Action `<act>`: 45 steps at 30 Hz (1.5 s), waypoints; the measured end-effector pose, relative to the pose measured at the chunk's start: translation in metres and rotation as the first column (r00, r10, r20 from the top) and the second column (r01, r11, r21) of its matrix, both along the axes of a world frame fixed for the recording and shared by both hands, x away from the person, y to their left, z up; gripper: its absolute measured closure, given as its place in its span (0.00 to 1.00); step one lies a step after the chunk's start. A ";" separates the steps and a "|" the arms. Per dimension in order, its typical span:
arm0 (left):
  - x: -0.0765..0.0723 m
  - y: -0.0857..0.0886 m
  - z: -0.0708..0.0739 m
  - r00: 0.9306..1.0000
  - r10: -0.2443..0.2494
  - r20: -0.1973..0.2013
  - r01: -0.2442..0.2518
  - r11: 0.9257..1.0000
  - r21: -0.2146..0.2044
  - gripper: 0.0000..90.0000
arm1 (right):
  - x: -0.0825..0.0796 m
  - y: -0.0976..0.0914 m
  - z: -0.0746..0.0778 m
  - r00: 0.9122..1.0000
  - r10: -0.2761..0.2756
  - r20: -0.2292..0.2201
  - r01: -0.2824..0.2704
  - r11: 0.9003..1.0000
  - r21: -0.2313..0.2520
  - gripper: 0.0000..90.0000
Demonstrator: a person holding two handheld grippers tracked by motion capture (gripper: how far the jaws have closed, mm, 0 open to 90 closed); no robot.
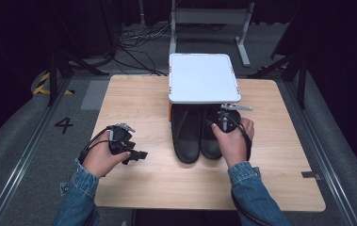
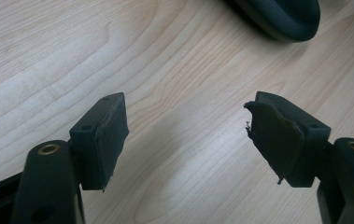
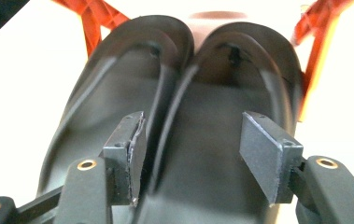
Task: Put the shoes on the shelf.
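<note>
Right tool (image 3: 191, 154) jaws apart, gripping nothing, poised over right slipper (image 3: 221, 140) of black pair; left slipper (image 3: 114, 107) just beside, touching. Toes tucked under white rack shelf (image 1: 203, 77). Left tool (image 2: 186, 140) jaws apart over bare tabletop (image 2: 72, 51), slipper heel ahead.

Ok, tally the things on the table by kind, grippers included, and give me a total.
Black slippers: 2, left one, right one, side by side, toes under the rack.
White-topped rack with orange frame: 1.
Grippers: 2, left gripper open above bare wood, right gripper open over the slippers.
Total: 5.
</note>
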State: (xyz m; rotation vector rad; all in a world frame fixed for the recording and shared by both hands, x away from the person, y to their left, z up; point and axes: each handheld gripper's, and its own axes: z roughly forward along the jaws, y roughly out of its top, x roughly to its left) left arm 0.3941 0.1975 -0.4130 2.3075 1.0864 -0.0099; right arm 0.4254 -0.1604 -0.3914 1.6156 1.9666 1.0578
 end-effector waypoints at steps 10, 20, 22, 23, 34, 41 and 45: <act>-0.010 -0.028 0.006 0.998 -0.062 0.023 0.062 0.998 0.020 0.32 | -0.049 -0.029 0.002 0.996 0.094 0.011 -0.093 0.992 -0.086 0.47; -0.020 -0.063 0.003 0.989 -0.140 0.038 0.139 0.990 0.020 0.36 | -0.079 -0.046 -0.011 0.987 0.155 -0.049 -0.160 0.979 -0.123 0.51; -0.022 -0.069 0.002 0.988 -0.152 0.036 0.151 0.988 0.017 0.37 | -0.082 -0.047 -0.014 0.984 0.165 -0.061 -0.171 0.978 -0.120 0.53; -0.022 -0.073 0.001 0.986 -0.164 0.040 0.163 0.987 0.014 0.38 | -0.083 -0.048 -0.016 0.983 0.169 -0.067 -0.176 0.977 -0.118 0.54; -0.026 -0.111 -0.017 0.983 -0.182 0.035 0.181 0.983 0.042 0.61 | -0.086 -0.045 -0.042 0.958 0.233 -0.168 -0.260 0.952 -0.162 0.90; -0.028 -0.133 -0.030 0.980 -0.198 -0.039 0.199 0.979 0.045 0.81 | -0.082 -0.037 -0.051 0.941 0.256 -0.221 -0.292 0.945 -0.146 0.95; -0.027 -0.143 -0.033 0.978 -0.194 -0.079 0.199 0.978 0.067 0.90 | -0.079 -0.028 -0.053 0.932 0.271 -0.241 -0.309 0.941 -0.136 0.95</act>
